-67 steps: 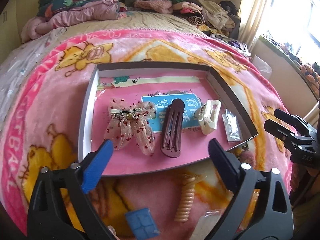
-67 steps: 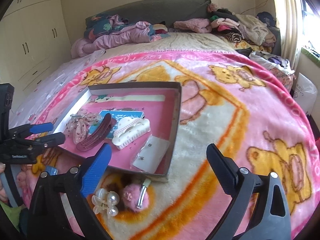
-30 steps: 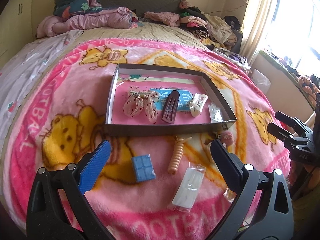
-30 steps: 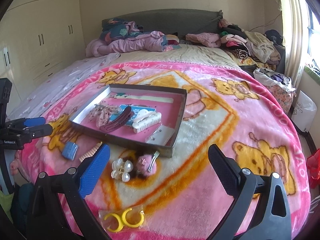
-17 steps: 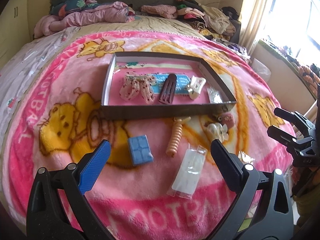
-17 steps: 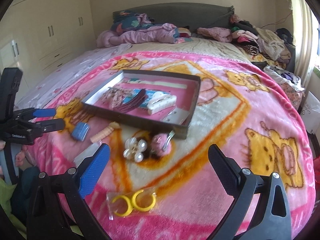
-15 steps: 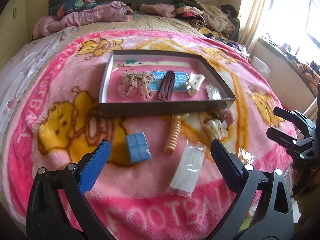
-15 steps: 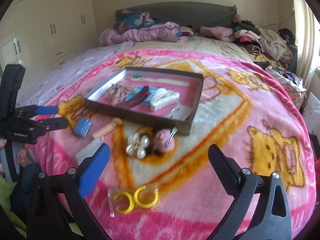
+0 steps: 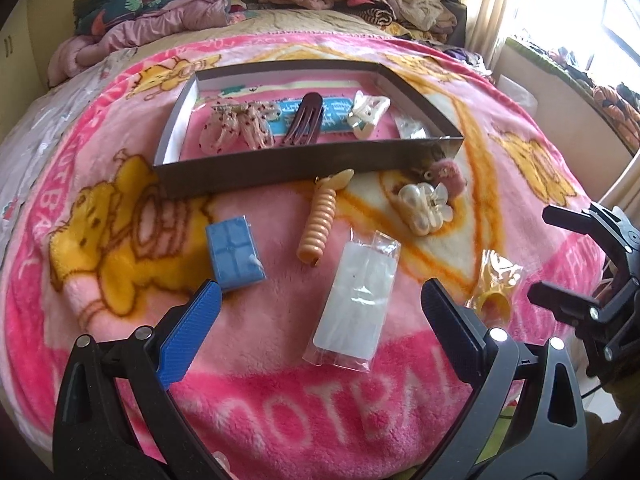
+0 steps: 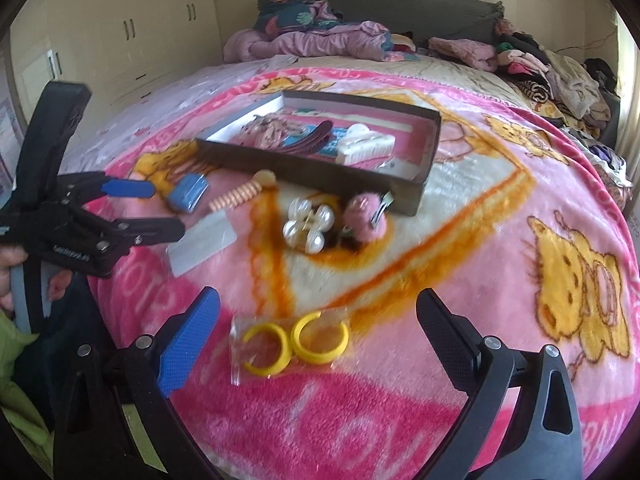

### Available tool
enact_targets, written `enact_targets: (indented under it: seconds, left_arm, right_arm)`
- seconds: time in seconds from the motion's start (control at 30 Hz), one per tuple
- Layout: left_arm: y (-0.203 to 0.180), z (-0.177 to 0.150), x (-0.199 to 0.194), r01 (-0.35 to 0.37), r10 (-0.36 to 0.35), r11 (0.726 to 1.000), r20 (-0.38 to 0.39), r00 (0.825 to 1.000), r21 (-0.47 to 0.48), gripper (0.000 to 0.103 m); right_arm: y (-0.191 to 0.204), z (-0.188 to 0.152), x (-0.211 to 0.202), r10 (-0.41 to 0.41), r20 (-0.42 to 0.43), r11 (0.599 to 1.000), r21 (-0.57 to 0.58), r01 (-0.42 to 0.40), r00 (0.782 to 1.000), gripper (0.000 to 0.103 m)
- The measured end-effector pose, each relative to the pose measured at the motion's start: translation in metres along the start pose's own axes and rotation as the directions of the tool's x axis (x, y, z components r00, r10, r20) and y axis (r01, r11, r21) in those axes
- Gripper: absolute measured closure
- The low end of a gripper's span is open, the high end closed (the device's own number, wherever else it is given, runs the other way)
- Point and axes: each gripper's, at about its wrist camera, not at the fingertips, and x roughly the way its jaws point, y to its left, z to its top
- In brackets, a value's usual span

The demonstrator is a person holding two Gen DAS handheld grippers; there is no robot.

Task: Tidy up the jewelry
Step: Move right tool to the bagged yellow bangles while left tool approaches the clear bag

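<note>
A shallow dark tray (image 9: 304, 164) with a pink floor lies on the pink blanket and holds a lace bow (image 9: 236, 130), a brown clip (image 9: 304, 124), a cream claw clip (image 9: 366, 114) and a small clear bag. In front of it lie a blue box (image 9: 234, 252), an orange spiral clip (image 9: 322, 220), a clear flat packet (image 9: 356, 304), a pearl clip (image 9: 424, 206), a pink pompom clip (image 9: 450, 174) and bagged yellow hoops (image 10: 296, 340). My left gripper (image 9: 320, 320) is open and empty above the packet. My right gripper (image 10: 318, 324) is open and empty above the hoops.
The tray (image 10: 320, 172) and loose pieces lie on a bed with a Pooh-print blanket (image 10: 520, 240). Piled clothes (image 9: 380, 0) line the headboard. Wardrobes (image 10: 120, 40) stand left, a window and sill (image 9: 580, 60) right. The bed's near edge is just under both grippers.
Both grippers have drawn back from the tray toward the foot of the bed and dropped lower. More loose pieces have come into view. Both stay open and empty.
</note>
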Motion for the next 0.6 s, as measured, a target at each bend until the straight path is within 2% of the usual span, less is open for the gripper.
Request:
enact_targets:
  seconds: [0.2,0.47,0.53,0.6]
  left_arm:
    - [-0.004,-0.007,0.013,0.002,-0.001,1.000,-0.048,0.999,0.018,0.012]
    - [-0.009,-0.011,0.024,0.007,-0.004,0.999,-0.071,0.997,0.042,0.012]
    - [-0.012,-0.012,0.025,0.010,-0.007,0.999,-0.073,0.997,0.053,0.014]
    - [-0.015,-0.014,0.028,0.019,-0.013,0.998,-0.080,0.997,0.065,0.022]
  right_arm:
    - [0.004,-0.015,0.008,0.015,-0.036,1.000,-0.018,-0.016,0.999,0.007]
    - [0.010,-0.025,0.024,0.040,-0.065,0.999,-0.034,-0.042,0.997,0.007]
    - [0.010,-0.025,0.028,0.040,-0.068,0.998,-0.038,-0.043,0.997,0.007]
    - [0.011,-0.026,0.032,0.048,-0.073,0.998,-0.037,-0.051,0.996,0.007]
